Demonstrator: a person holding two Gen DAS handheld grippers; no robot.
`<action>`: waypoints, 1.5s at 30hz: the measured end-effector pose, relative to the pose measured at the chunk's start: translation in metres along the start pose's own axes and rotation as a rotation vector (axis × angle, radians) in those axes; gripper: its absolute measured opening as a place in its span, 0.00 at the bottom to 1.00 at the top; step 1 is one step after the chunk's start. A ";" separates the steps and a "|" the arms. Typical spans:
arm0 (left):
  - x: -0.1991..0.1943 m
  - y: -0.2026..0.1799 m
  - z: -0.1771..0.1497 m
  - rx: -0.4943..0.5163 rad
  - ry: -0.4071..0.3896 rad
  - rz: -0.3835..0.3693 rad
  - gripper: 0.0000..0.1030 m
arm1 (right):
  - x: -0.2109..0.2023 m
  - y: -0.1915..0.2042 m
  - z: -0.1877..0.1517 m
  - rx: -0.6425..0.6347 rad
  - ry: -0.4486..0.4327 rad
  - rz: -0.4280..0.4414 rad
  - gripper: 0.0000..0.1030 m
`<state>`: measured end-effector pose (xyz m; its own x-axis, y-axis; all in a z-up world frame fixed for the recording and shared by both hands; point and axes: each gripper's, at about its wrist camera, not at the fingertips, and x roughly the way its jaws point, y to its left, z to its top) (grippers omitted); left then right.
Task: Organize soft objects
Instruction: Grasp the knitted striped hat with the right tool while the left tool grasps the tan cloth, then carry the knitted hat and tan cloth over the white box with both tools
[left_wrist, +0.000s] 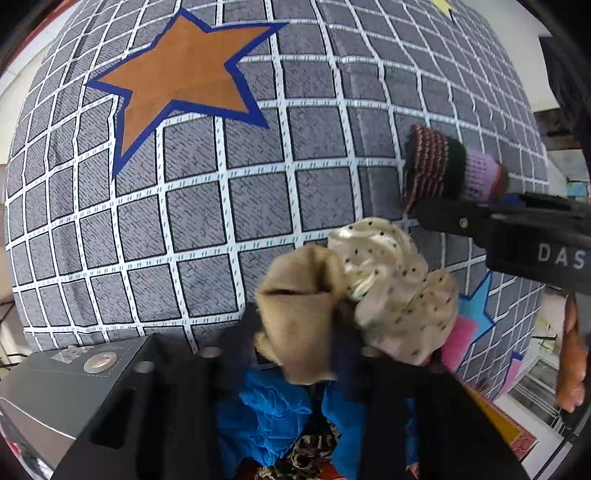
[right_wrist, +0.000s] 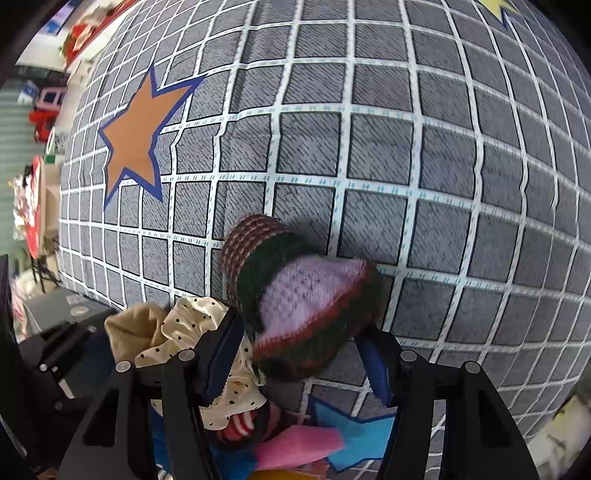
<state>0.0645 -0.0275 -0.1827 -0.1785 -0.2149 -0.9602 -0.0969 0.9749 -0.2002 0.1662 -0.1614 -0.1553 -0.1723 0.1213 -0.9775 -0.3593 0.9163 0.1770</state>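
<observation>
Knitted striped hat (right_wrist: 295, 295) pinched in the right gripper (right_wrist: 299, 354); left gripper (left_wrist: 295, 354) clamps a beige scrunchie (left_wrist: 306, 314); pickup step, next probably lifting both clear.

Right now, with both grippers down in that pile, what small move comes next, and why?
Probably lift the right gripper: its blue pads flank the striped purple-and-maroon knitted roll above the grey checked cloth, beside the cream dotted scrunchie at the left gripper.

A grey fabric cover with a white grid and printed stars (right_wrist: 424, 155) spreads over the surface that carries everything; whether desk or bed lies beneath cannot be told. An orange, blue-edged star (left_wrist: 184, 77) is printed on it. A dark grey box (left_wrist: 74, 391) sits at its near edge.
</observation>
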 end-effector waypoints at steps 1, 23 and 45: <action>-0.004 0.001 0.000 0.002 -0.017 0.007 0.23 | -0.002 -0.001 -0.001 0.000 -0.009 0.005 0.51; -0.064 0.057 0.012 -0.107 -0.185 0.101 0.21 | -0.023 -0.001 0.006 -0.060 -0.113 -0.029 0.85; -0.145 -0.043 -0.054 -0.020 -0.446 0.152 0.21 | -0.109 -0.025 -0.070 0.062 -0.227 0.098 0.50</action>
<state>0.0412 -0.0409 -0.0245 0.2452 -0.0199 -0.9693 -0.1223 0.9912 -0.0513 0.1300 -0.2243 -0.0449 0.0090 0.2870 -0.9579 -0.2925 0.9168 0.2720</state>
